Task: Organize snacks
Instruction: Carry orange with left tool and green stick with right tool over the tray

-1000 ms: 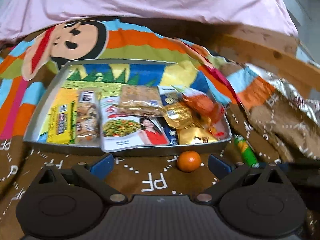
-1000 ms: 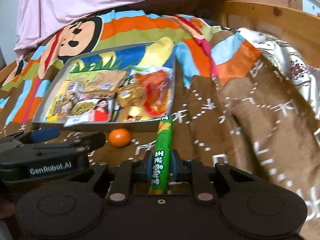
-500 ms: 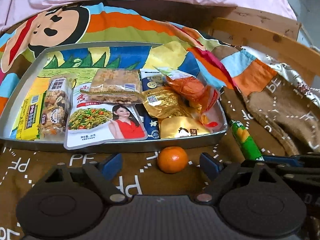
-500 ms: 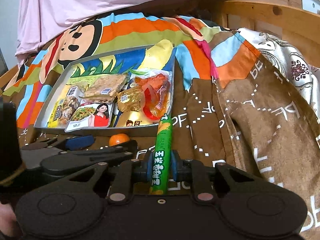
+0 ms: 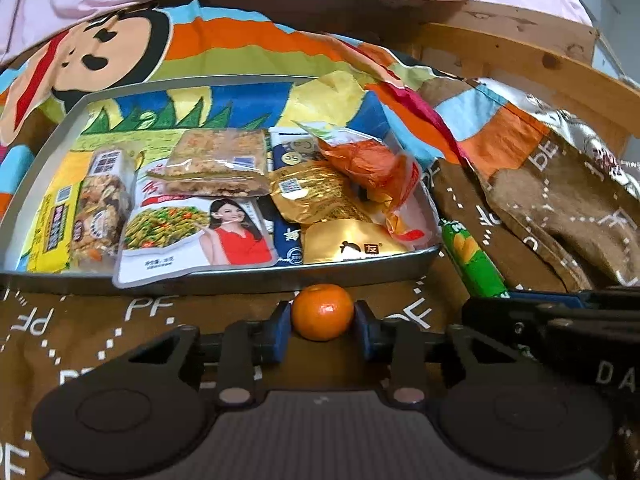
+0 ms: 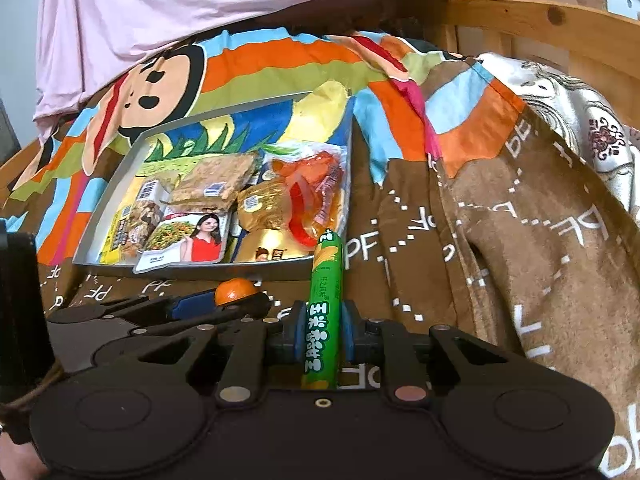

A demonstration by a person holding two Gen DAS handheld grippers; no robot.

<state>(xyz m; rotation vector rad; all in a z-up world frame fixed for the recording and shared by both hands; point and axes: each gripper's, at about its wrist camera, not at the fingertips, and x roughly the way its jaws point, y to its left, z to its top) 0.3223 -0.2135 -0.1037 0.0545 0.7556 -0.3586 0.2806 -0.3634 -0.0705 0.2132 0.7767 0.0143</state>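
Left wrist view puts one small orange (image 5: 322, 311) right between your left gripper (image 5: 322, 322) pads; the jaws have just been closing and now pinch the fruit on both sides, on the brown blanket (image 5: 120, 320) just in front of the tray (image 5: 224, 278). You have one metal tray, and in it I count about eight snack packs: one yellow pack (image 5: 52, 224), one nut bar (image 5: 102, 204), one white pouch (image 5: 192, 236) with a woman's picture, one clear cracker pack (image 5: 218, 162), one navy pack (image 5: 286, 236), two gold packs (image 5: 316, 192), and one orange wrapper (image 5: 368, 164). The navy pack is mostly buried under its neighbours, so its count is uncertain.

In the right wrist view your right gripper (image 6: 323, 330) is clamped on one green sausage stick (image 6: 325, 304), which points toward the tray's near corner. Its rear end is cut off behind the gripper body. From there the orange shows only as a sliver above the left gripper's fingers (image 6: 192, 304). One pink sheet (image 6: 200, 0) and one wooden frame (image 6: 552, 20) sit behind; the small print on every pack is too fine to read.
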